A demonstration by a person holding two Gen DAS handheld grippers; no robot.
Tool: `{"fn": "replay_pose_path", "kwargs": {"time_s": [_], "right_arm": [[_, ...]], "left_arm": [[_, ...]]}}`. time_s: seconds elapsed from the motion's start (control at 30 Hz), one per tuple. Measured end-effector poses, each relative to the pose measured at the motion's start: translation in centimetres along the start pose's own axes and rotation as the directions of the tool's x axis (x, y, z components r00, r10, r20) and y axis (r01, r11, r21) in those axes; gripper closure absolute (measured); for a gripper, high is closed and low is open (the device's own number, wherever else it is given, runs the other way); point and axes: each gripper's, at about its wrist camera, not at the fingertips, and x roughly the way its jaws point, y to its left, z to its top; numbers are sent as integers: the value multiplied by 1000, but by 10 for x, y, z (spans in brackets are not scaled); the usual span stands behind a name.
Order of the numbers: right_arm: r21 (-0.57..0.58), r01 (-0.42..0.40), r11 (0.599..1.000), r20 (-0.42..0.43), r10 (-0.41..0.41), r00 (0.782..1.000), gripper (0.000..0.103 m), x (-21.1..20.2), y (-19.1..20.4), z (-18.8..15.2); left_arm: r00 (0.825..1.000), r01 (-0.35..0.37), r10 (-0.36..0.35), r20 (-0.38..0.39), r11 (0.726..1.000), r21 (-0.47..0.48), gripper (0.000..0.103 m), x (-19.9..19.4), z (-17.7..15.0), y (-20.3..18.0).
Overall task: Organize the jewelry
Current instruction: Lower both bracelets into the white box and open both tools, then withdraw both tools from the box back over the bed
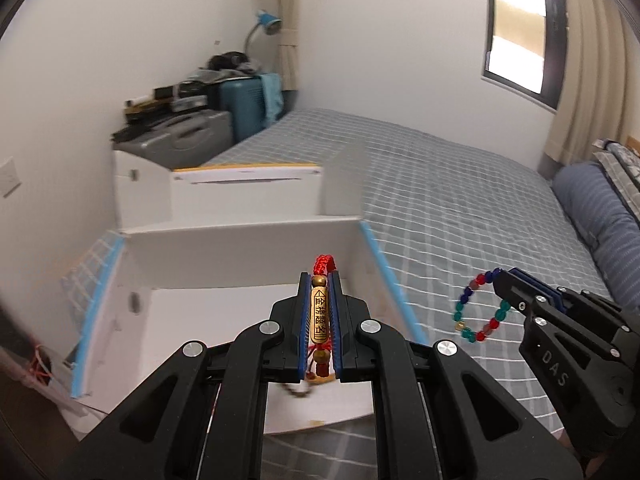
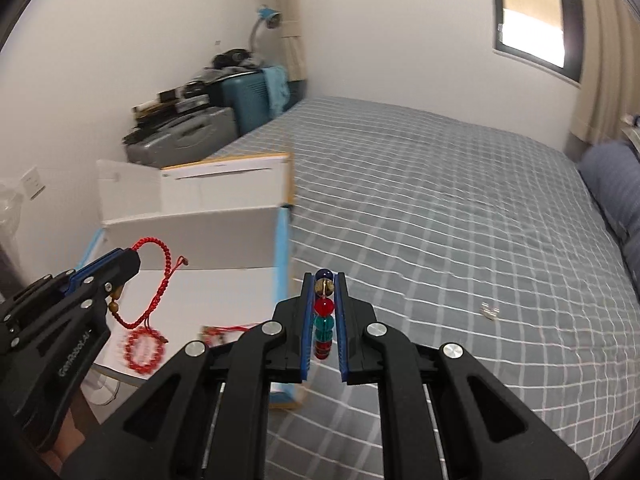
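Observation:
My left gripper (image 1: 320, 280) is shut on a red cord bracelet (image 1: 320, 316) with a gold bar charm, held above the open white box (image 1: 248, 248). In the right wrist view the left gripper (image 2: 124, 258) holds that bracelet's red loop (image 2: 160, 276) over the box (image 2: 192, 232). My right gripper (image 2: 324, 278) is shut on a bracelet of blue, red and green beads (image 2: 324, 312), above the bed to the right of the box. It also shows in the left wrist view (image 1: 500, 276) with the bead ring (image 1: 480, 306) hanging. A red bead bracelet (image 2: 144, 350) lies in the box.
The box sits on a grey checked bed (image 2: 440, 220). A small silver item (image 2: 490, 313) lies on the bed to the right. Suitcases (image 1: 208, 128) and clutter stand at the far corner. A blue pillow (image 1: 600, 220) lies at the right. A second red item (image 2: 220, 332) lies in the box.

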Motion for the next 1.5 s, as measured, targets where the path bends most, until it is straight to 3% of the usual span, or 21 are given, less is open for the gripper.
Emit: {"fn": "replay_pose_path", "kwargs": {"time_s": [0.3, 0.57, 0.97, 1.23, 1.3, 1.33, 1.4, 1.5], "right_arm": [[-74, -99, 992, -47, 96, 994, 94, 24, 80, 3], [-87, -163, 983, -137, 150, 979, 94, 60, 120, -17], [-68, -151, 986, -242, 130, 961, 93, 108, 136, -35], [-75, -145, 987, -240, 124, 963, 92, 112, 136, -38], [-78, -141, 987, -234, 120, 965, 84, 110, 136, -37], [-80, -135, 988, -225, 114, 968, 74, 107, 135, -37], [-81, -113, 990, -209, 94, 973, 58, 101, 133, -36], [-78, -86, 993, -154, 73, 985, 42, 86, 127, -32]], "left_arm": [[995, -100, 98, -35, 993, -62, 94, 12, -10, 68], [985, -149, 140, -105, 985, -82, 94, 37, -32, 99], [968, -176, 160, -194, 982, -70, 94, 74, -53, 116], [962, -186, 165, -217, 979, -78, 92, 78, -58, 119], [961, -187, 166, -223, 979, -77, 86, 78, -57, 120], [960, -190, 168, -224, 979, -78, 71, 77, -58, 121], [960, -207, 188, -207, 976, -73, 56, 71, -58, 120], [963, -204, 186, -194, 976, -76, 54, 65, -57, 120]]}}
